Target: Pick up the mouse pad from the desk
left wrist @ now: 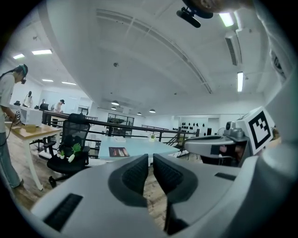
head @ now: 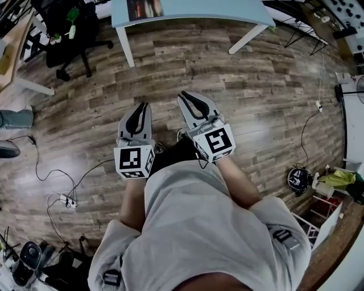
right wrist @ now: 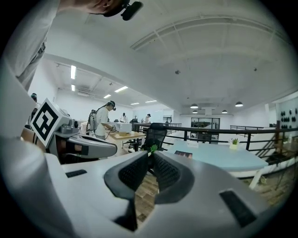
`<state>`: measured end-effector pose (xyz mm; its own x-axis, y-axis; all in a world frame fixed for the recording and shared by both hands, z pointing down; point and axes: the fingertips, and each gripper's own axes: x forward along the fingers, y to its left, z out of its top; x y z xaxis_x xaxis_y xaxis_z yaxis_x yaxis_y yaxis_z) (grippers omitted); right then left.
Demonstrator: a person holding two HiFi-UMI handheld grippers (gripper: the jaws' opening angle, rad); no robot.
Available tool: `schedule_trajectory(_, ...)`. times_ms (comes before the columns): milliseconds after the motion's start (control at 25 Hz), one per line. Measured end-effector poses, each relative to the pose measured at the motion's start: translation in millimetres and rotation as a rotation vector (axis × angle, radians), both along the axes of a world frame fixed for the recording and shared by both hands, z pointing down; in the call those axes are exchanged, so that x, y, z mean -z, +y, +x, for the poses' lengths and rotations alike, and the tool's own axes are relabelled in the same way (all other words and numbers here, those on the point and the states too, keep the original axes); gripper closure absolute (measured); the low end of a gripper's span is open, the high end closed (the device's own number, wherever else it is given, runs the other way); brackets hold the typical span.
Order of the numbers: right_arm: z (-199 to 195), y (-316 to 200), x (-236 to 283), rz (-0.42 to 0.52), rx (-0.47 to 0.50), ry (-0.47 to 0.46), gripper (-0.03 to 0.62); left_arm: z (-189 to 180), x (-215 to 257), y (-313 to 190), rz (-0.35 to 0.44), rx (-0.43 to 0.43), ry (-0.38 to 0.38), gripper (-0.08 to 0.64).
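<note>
both the left gripper and right gripper hover over the floor, fingers slightly apart, empty; mouse pad lies on the table.

The head view looks steeply down at the near wooden floor. Both gripper views sit low, facing level toward the far blue desk and black chair, which all share.

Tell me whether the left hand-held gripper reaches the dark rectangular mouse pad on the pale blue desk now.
Probably not yet: the left hand-held gripper hangs over wooden floor, bare boards short of the pale blue desk, where the dark rectangular mouse pad lies uncovered.
</note>
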<state>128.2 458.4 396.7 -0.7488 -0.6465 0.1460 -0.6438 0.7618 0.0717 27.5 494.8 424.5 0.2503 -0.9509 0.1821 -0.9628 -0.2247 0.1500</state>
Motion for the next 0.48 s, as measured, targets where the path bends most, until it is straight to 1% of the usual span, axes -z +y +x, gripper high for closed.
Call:
schedule_trajectory(120, 0, -9, -9, -0.01, -0.018, 0.006, 0.552, -6, -10, -2, -0.01, 0.014, 0.013, 0.515)
schedule_trajectory(240, -2, -17, -17, -0.019, -0.021, 0.011, 0.552, -10, -19, -8, -0.036, 0.019, 0.02, 0.515)
schedule_trajectory(320, -8, -28, -20, -0.034, -0.008, -0.003, 0.552, -15, -22, -18, -0.049, 0.028, 0.017, 0.515)
schedule_trajectory(480, -24, -65, -18, -0.018, 0.02, -0.024, 0.552, -31, -20, -52, -0.051, 0.05, -0.007, 0.515)
